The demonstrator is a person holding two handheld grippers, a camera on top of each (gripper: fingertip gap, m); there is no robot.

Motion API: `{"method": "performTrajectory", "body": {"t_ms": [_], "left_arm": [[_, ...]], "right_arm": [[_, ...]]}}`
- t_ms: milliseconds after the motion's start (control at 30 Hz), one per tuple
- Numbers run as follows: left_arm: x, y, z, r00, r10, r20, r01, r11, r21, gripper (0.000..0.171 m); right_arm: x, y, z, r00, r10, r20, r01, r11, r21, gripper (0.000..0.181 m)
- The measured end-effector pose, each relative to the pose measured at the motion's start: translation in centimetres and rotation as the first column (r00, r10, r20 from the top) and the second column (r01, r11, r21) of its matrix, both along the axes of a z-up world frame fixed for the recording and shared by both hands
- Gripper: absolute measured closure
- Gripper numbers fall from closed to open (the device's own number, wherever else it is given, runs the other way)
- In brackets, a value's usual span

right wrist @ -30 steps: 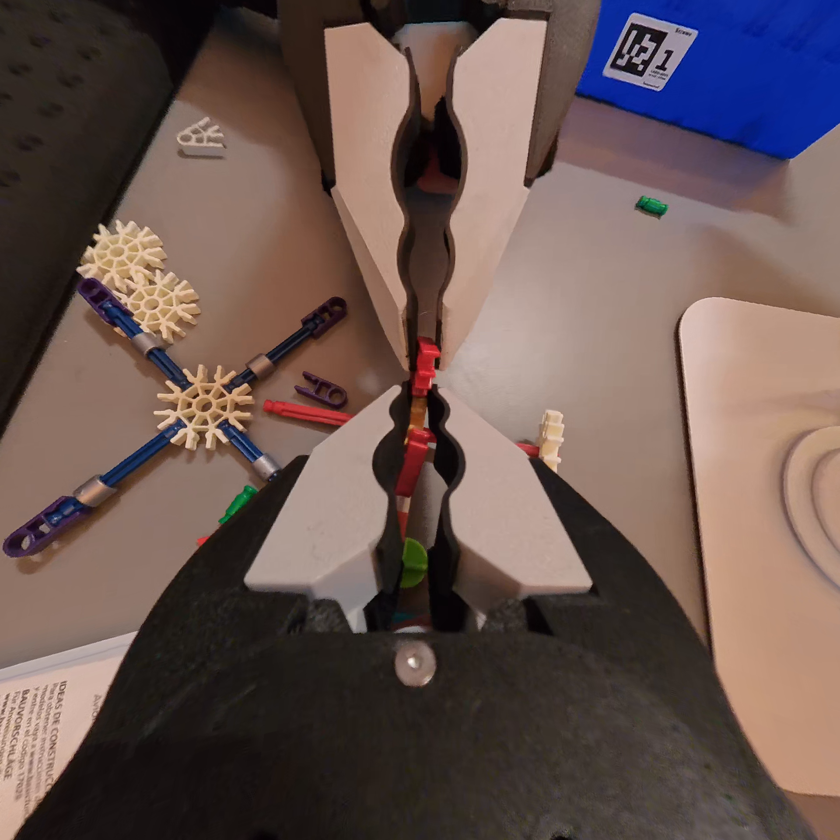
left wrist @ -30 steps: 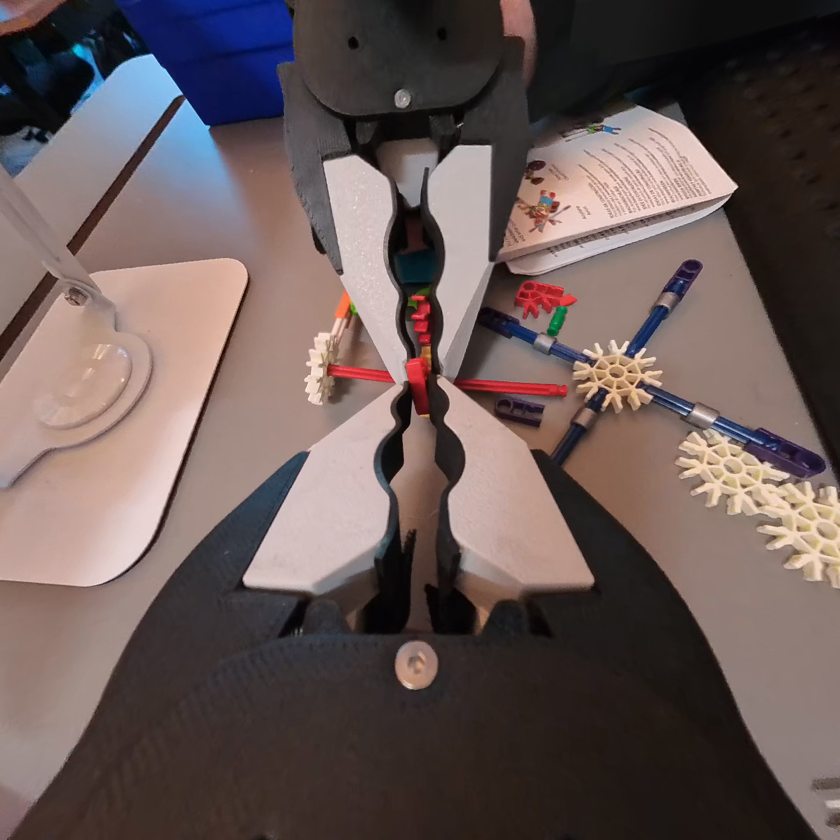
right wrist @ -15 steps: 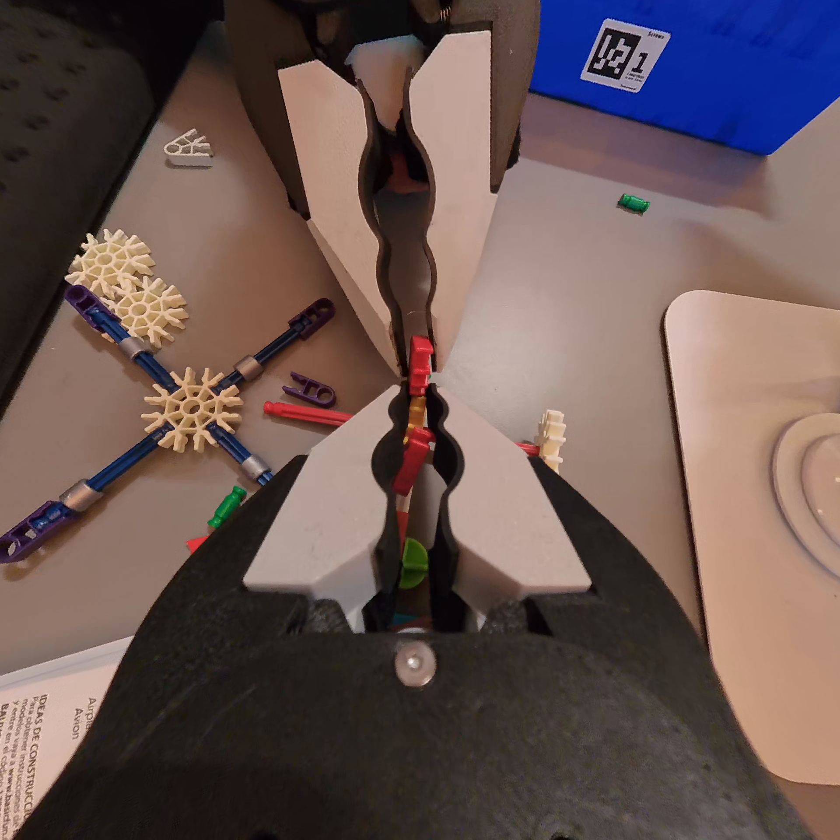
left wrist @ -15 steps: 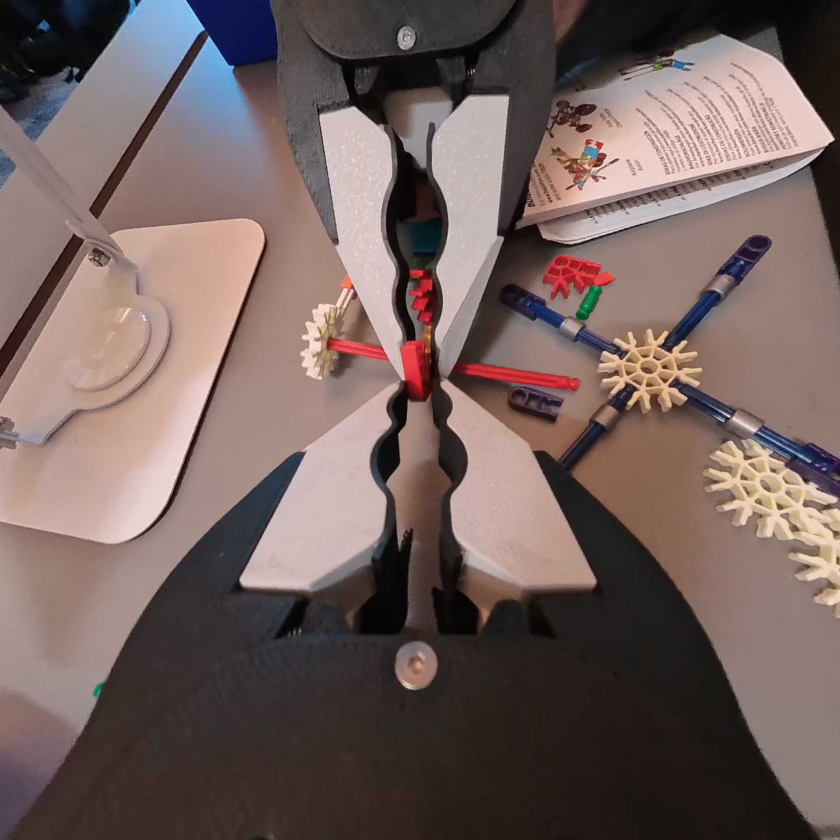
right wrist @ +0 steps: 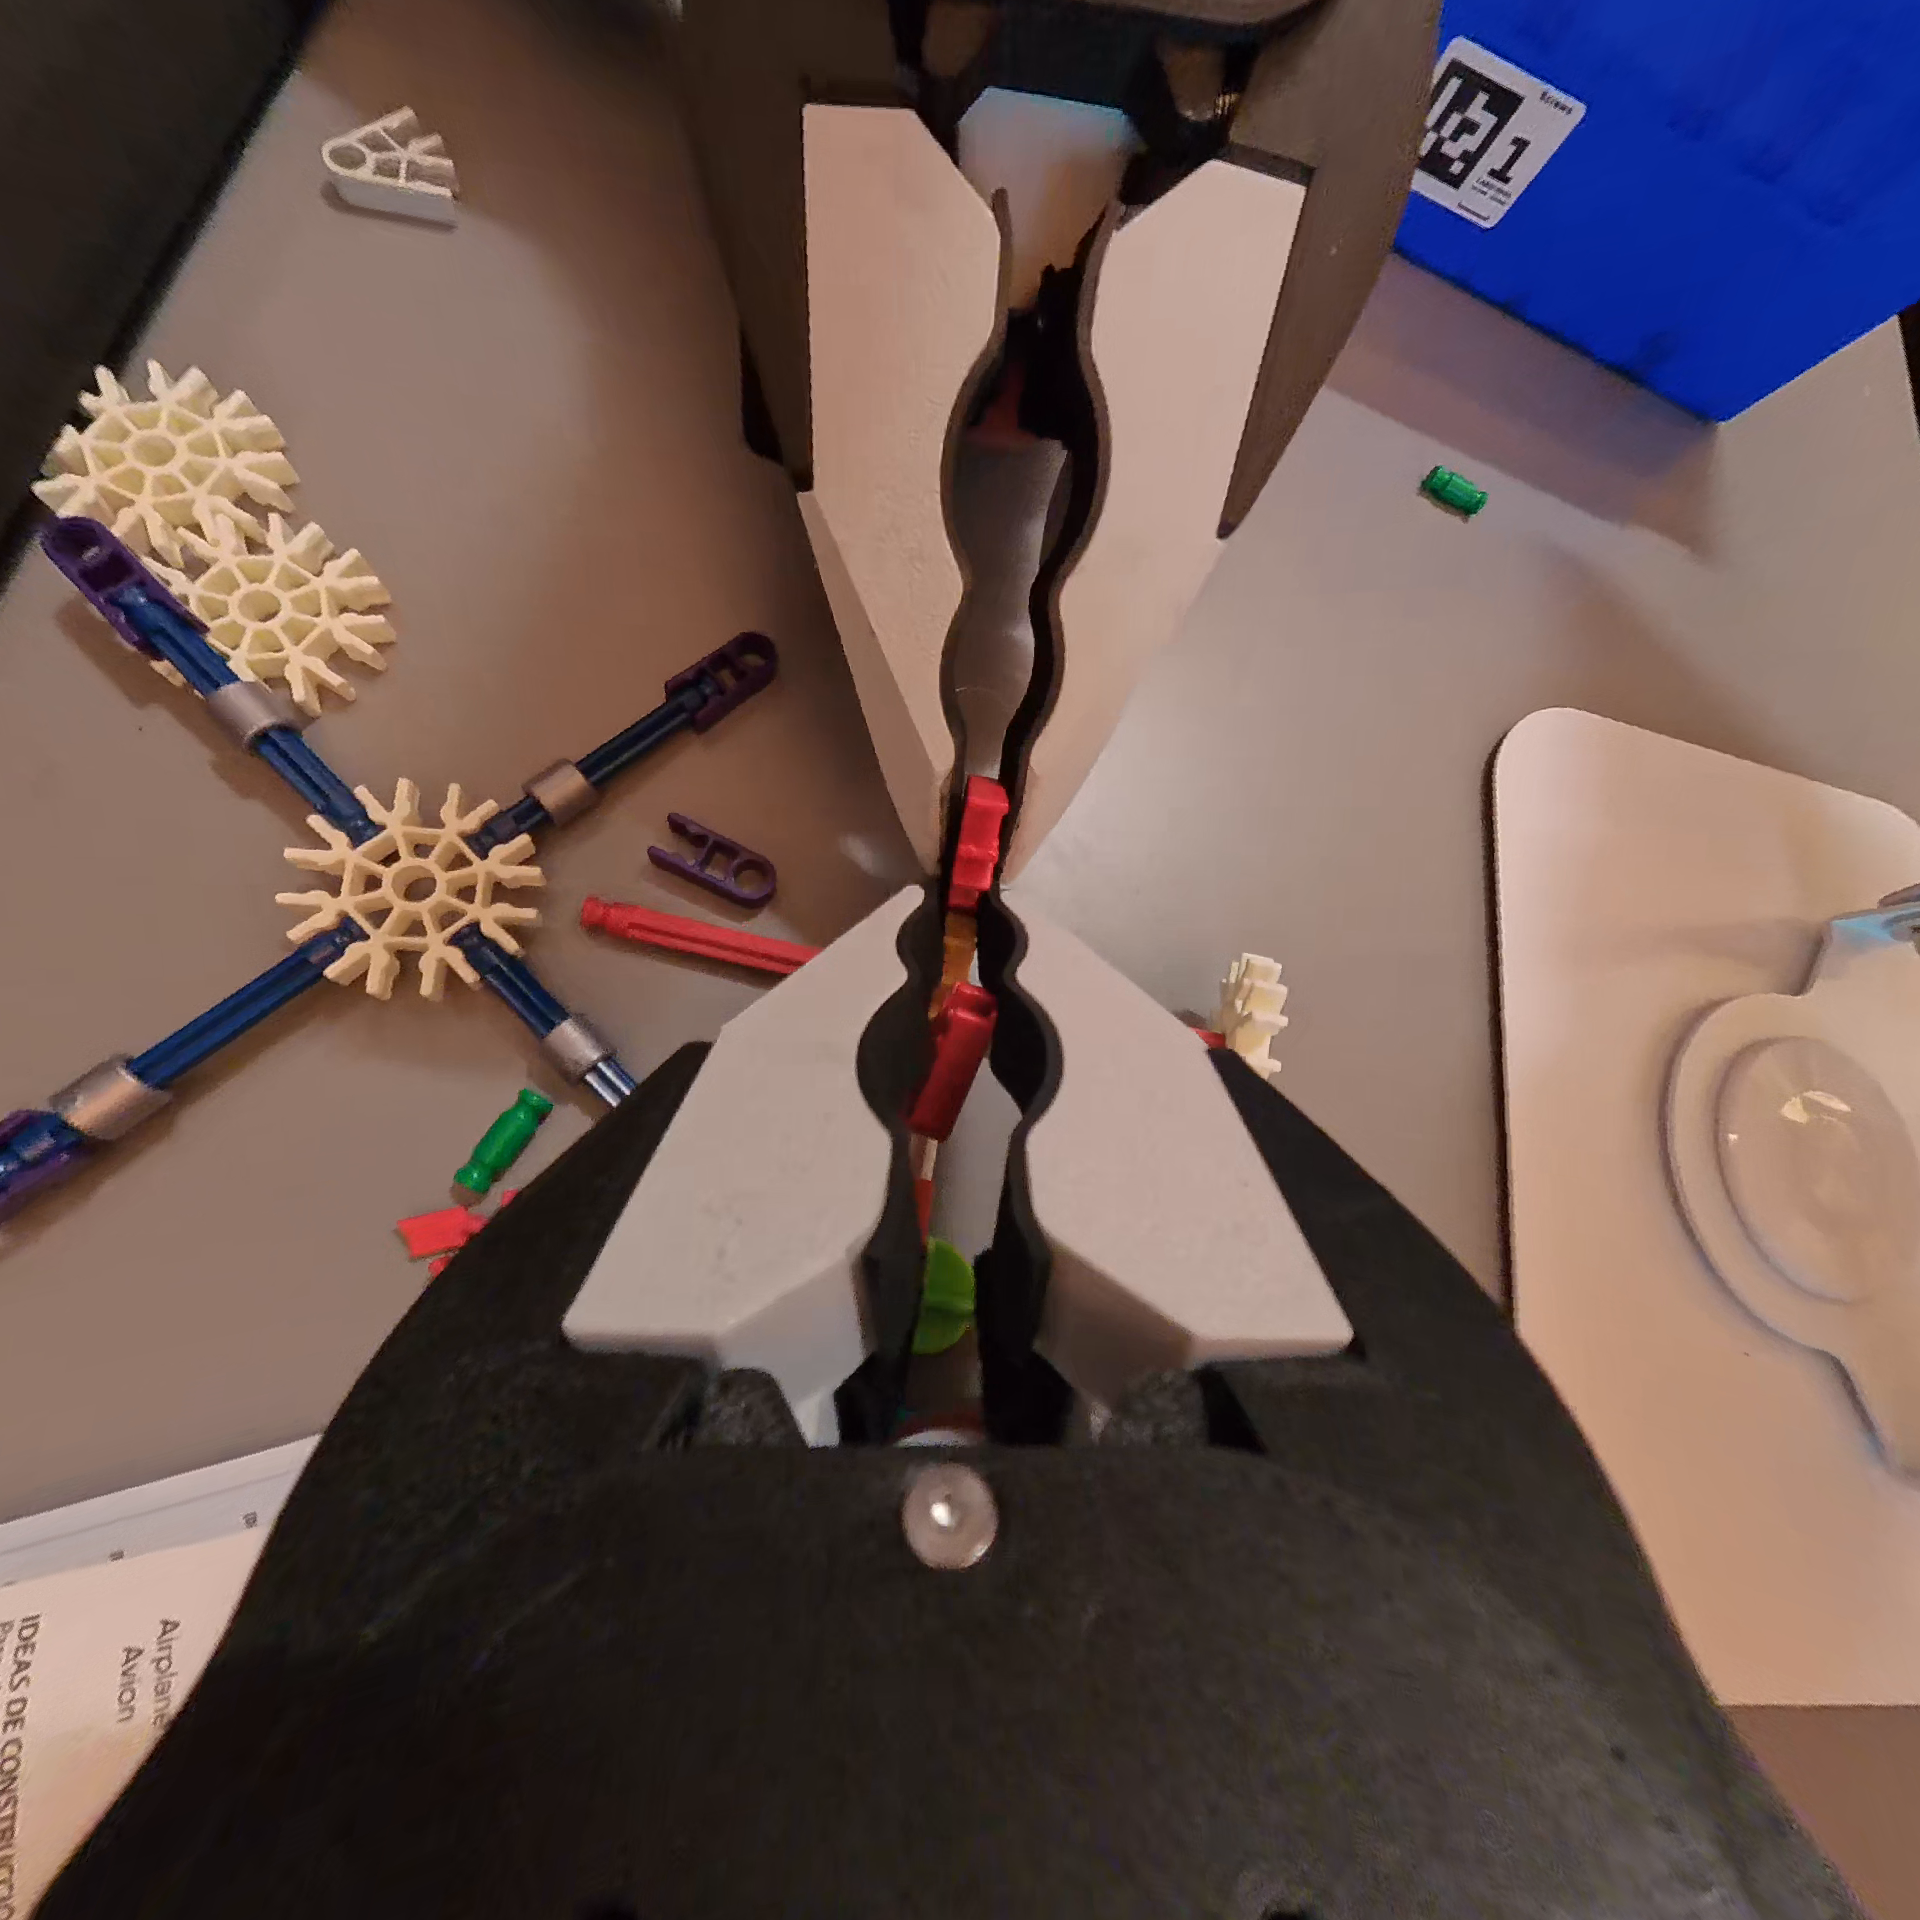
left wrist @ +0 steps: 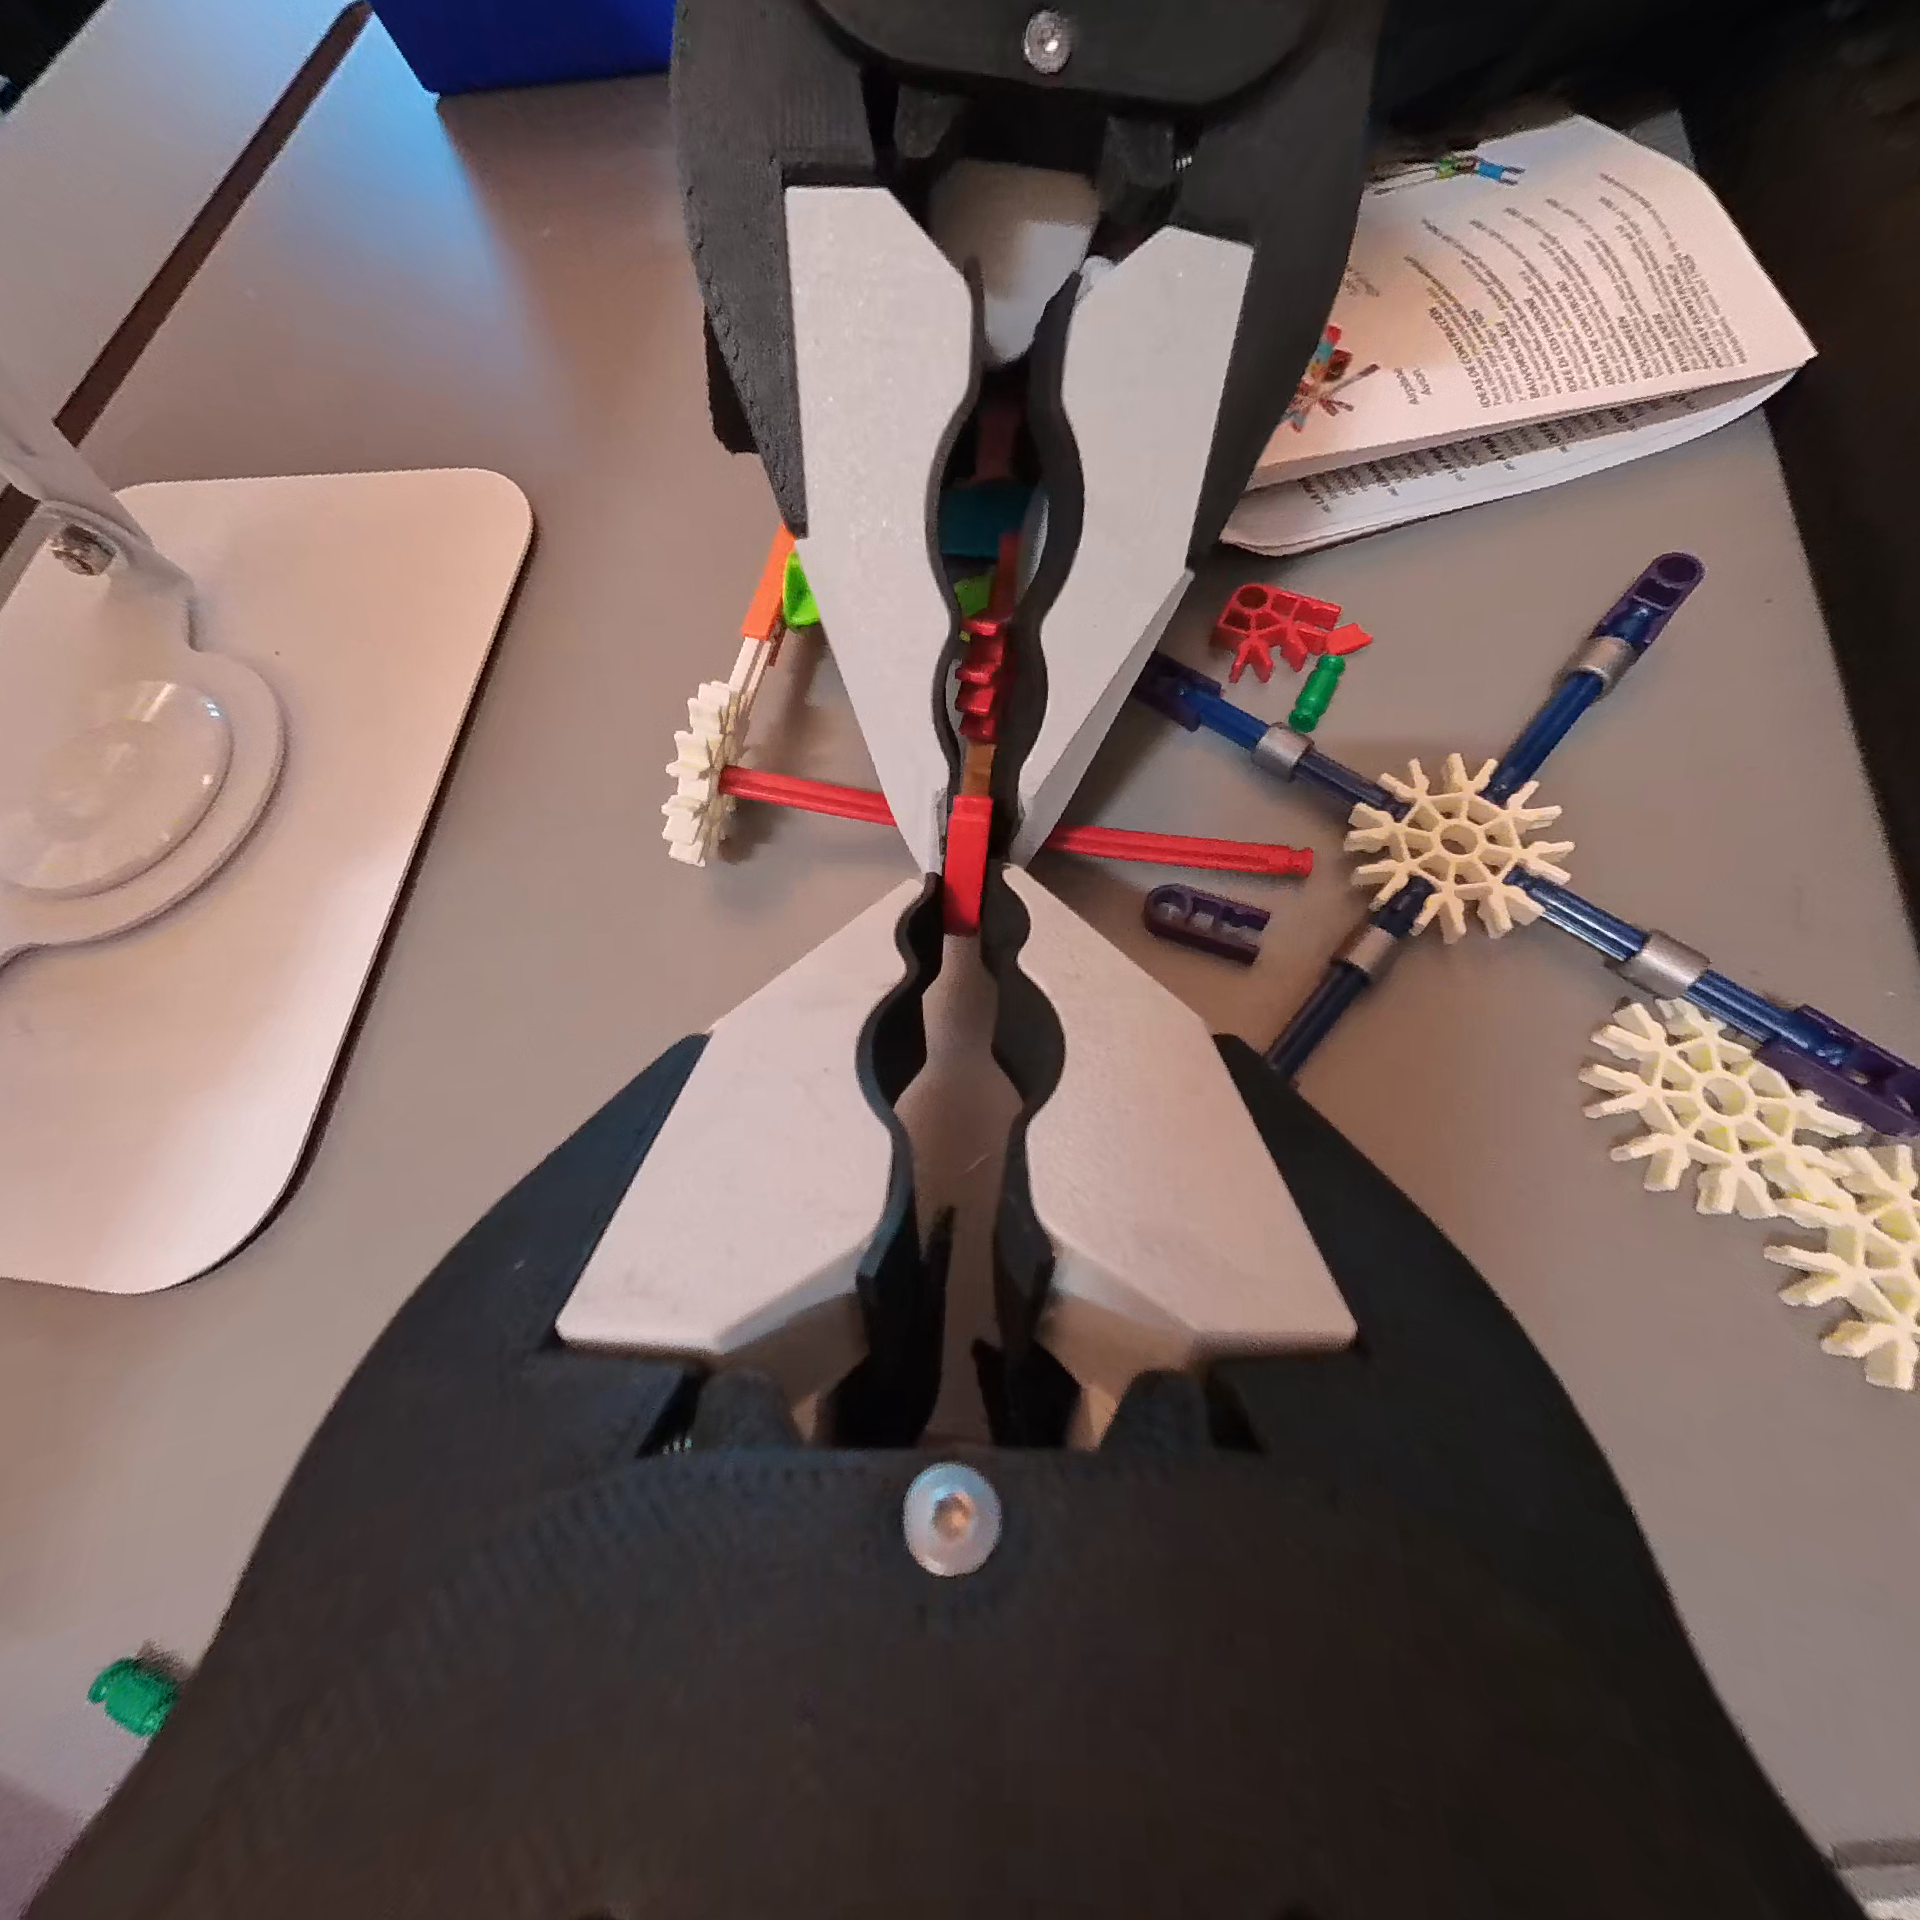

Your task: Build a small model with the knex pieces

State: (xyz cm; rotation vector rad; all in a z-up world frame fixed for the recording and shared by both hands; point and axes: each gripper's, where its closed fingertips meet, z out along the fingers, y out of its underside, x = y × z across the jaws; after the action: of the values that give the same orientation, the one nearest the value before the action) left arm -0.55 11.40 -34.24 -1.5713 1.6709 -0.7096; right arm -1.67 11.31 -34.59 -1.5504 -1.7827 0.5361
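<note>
My left gripper (left wrist: 964,891) is shut on a small red connector (left wrist: 966,862) at its tips. My right gripper (right wrist: 971,912) meets it tip to tip above the grey table (left wrist: 520,312). It is shut on a small assembly: an orange piece (right wrist: 961,945), a second red connector (right wrist: 951,1060) and a green piece (right wrist: 940,1294) lie along its jaws. The first red connector (right wrist: 977,842) joins the orange piece's end. The right gripper (left wrist: 971,831) comes in from the top of the left wrist view. The left gripper (right wrist: 977,868) does the same in the right wrist view.
On the table lie a red rod (left wrist: 1174,847) with a cream wheel (left wrist: 707,774), a blue-rod cross with a cream snowflake hub (left wrist: 1455,847), loose cream snowflakes (left wrist: 1714,1101), a purple clip (left wrist: 1205,920), a booklet (left wrist: 1507,343), a grey stand base (left wrist: 260,831) and a blue bin (right wrist: 1714,156). Left and right tips are no more than a few centimetres apart.
Both grippers stay shut and tip to tip at the red connector. They have drifted slightly together over the table, and the facing gripper looks closer in each view.
</note>
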Motion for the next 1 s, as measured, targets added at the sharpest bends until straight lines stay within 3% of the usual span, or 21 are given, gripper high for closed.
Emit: {"method": "performTrajectory", "body": {"t_ms": [200,267,400,533,1000], "left_arm": [[-0.1,0.4,0.6,1.000,0.023,0.002,-0.024,1.000,0.008,0.166],[0.0,0.0,0.5,1.000,0.017,-0.003,-0.017,0.999,-0.035,0.167],[-0.5,0.7,0.8,0.998,0.057,0.007,-0.057,0.998,-0.021,0.165],[-0.8,0.5,0.9,0.998,0.065,-0.005,-0.065,0.998,-0.013,0.150],[-0.5,0.7,1.4,0.996,0.075,0.040,-0.076,0.997,0.007,0.150]], "right_arm": [[0.1,0.7,0.5,0.999,-0.033,-0.030,0.033,0.999,-0.025,0.176],[0.6,0.8,1.0,0.999,-0.034,-0.022,0.034,0.999,0.000,0.154],[1.9,1.5,3.4,0.997,-0.057,-0.061,0.058,0.998,0.019,0.150],[4.4,2.2,5.1,0.991,-0.090,-0.096,0.084,0.995,-0.061,0.150],[7.9,2.4,3.7,0.995,-0.087,0.055,0.091,0.993,-0.082,0.154]]}}
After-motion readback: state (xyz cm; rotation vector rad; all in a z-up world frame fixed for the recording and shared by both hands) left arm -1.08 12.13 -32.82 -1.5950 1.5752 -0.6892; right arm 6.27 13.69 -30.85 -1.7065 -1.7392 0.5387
